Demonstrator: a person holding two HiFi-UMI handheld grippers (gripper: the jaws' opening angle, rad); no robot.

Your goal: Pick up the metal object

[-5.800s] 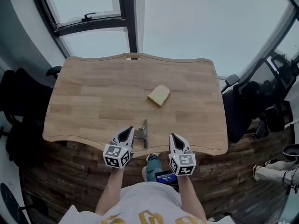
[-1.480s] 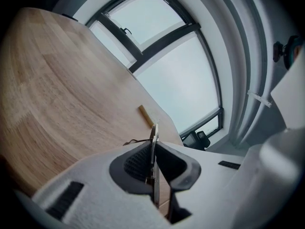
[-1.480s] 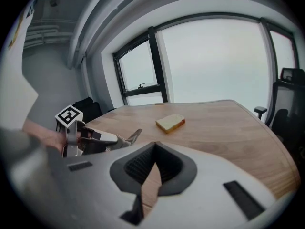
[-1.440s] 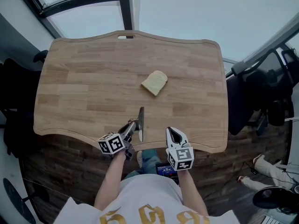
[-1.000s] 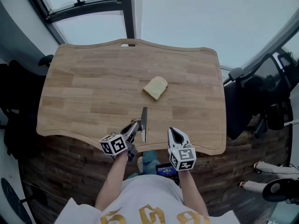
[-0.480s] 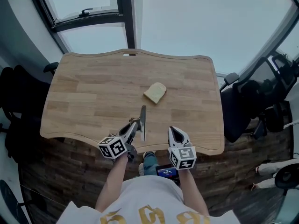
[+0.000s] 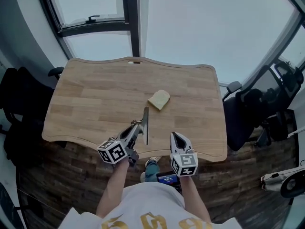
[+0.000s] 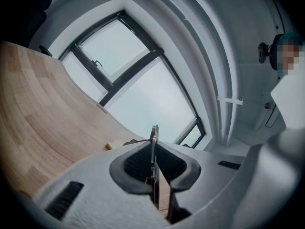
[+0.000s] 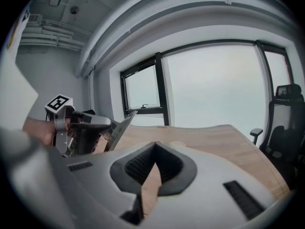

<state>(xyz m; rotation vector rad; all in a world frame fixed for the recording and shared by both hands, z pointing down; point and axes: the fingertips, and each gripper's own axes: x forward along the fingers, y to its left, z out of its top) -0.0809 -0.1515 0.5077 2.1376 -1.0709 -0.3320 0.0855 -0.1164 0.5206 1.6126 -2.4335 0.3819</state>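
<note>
The metal object is a thin flat blade. My left gripper is shut on it and holds it off the wooden table, near the front edge. In the left gripper view the blade stands edge-on, pinched between the jaws of my left gripper. My right gripper hovers over the front edge to the right, shut and holding nothing. From the right gripper view the left gripper and its blade show at the left.
A slice of bread lies near the table's middle, beyond the blade. Black office chairs stand at the left and right of the table. Windows lie behind its far edge.
Since the earliest frame my left gripper has closed on the metal object and lifted it off the table. Over the last second both grippers have held nearly still.
</note>
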